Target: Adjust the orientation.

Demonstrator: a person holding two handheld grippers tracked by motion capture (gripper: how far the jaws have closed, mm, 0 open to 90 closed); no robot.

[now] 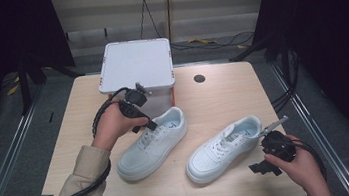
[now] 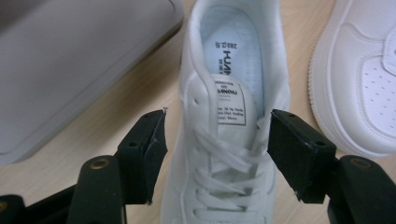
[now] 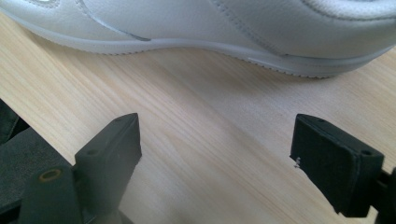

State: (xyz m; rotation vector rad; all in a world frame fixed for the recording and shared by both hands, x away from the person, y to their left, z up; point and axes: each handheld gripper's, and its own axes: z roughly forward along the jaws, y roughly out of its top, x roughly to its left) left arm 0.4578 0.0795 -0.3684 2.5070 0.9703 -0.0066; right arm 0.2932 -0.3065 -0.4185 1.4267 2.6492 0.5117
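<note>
So the left gripper (image 1: 150,126), jaws wide and straddling the left sneaker's (image 1: 152,144) collar without pinching, sits at its 1 o'clock heel end, toe pointing toward 7.

Left shoe (image 2: 224,140): toe and forward laces cut off by the bottom edge of the left gripper view; tongue label (image 2: 231,103) print too small to read (insole lettering partly legible). Right shoe (image 3: 224,32): in the right gripper view, upper cut off by the top edge, sole band alone complete; in the left gripper view, cropped at the right edge. White lidded box (image 1: 135,65): front wall partly hidden behind the left gripper (image 1: 148,126).
</note>
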